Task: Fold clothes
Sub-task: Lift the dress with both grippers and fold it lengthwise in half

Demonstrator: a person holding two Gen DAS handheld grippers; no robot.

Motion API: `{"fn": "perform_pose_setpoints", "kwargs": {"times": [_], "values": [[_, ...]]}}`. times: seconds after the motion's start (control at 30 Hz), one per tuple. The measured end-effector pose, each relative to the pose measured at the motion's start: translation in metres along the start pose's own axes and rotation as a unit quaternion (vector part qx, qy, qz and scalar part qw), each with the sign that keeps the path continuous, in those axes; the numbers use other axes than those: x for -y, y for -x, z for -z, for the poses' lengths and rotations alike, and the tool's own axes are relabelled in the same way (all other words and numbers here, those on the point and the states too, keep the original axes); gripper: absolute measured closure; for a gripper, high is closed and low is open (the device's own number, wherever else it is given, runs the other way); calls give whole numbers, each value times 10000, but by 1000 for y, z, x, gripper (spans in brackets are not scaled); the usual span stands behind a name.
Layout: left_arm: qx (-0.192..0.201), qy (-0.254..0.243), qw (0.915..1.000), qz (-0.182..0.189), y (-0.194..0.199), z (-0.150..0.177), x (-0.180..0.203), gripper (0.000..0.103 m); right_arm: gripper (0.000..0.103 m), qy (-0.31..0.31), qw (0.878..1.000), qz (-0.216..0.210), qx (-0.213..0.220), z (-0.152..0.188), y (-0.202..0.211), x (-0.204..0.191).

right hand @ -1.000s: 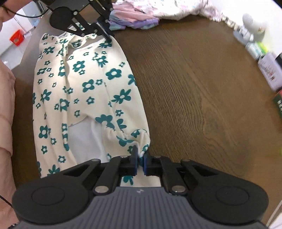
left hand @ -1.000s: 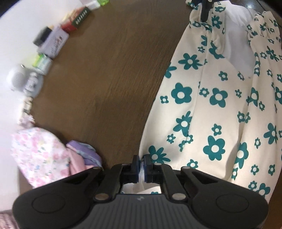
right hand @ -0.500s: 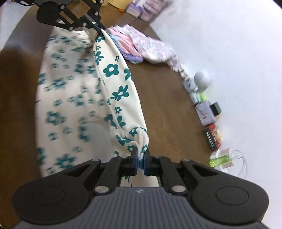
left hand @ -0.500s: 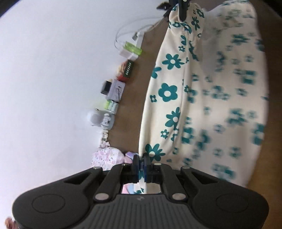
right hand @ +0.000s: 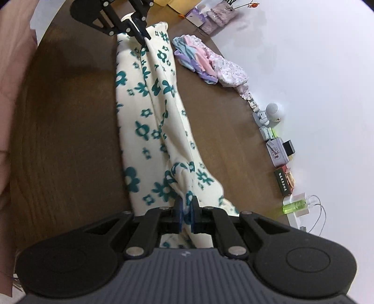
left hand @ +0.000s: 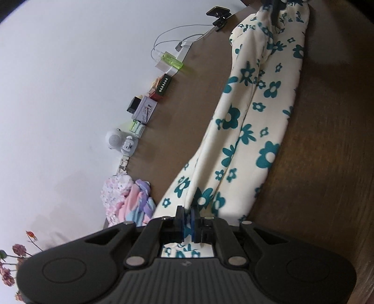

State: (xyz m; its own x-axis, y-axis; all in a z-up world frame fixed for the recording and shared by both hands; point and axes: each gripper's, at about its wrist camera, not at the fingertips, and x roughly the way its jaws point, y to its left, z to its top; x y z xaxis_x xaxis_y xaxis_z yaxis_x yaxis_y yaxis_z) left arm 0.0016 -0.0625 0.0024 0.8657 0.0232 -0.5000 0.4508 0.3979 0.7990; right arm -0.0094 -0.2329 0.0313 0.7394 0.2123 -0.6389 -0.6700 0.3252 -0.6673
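Cream garment with a teal flower print [left hand: 254, 131], stretched lengthwise between the two grippers above a dark brown wooden table [left hand: 322, 163]; the cloth hangs in long folds, and whether its lower edge touches the tabletop cannot be told. Left gripper [left hand: 187, 221]: blue-padded jaws closed narrowly on one end of the garment, a pinch of printed cloth visible between the pads. In the right wrist view the left gripper [right hand: 143, 35] appears at the far end, its black linkage arms converging on the cloth. Right gripper [right hand: 186, 216]: jaws likewise drawn close together on the opposite end of the garment [right hand: 152, 117], with gathered fabric bunched just ahead of the pads. In the left wrist view the right gripper [left hand: 274, 11] is only partly visible at the top edge, dark against the cloth. Beside the garment, toward the white wall [left hand: 70, 81], lies a heap of pink, purple and floral clothes [left hand: 127, 201]. Along the wall edge of the table stand a small white round speaker [left hand: 114, 140] with a small white figure [left hand: 127, 146] next to it, a pale printed box [left hand: 145, 110], a dark box with lettering [left hand: 163, 85] and a green translucent item [left hand: 173, 60] with white cables [left hand: 173, 39] looping behind it.
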Motion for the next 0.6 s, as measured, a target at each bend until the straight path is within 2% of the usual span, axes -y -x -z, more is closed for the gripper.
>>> {"fn": "perform_pose_setpoints", "kwargs": {"times": [0.4, 0.57, 0.6], "values": [[-41, 126, 9994, 335, 7, 9, 7, 99, 97, -135, 9998, -56, -109, 13, -3, -19], [-67, 108, 9987, 495, 9, 11, 9, 98, 92, 51, 9999, -53, -138, 18, -6, -25], [-46, 211, 9979, 613, 11, 13, 4, 97, 88, -20, 9999, -103, -124, 19, -5, -21]]}}
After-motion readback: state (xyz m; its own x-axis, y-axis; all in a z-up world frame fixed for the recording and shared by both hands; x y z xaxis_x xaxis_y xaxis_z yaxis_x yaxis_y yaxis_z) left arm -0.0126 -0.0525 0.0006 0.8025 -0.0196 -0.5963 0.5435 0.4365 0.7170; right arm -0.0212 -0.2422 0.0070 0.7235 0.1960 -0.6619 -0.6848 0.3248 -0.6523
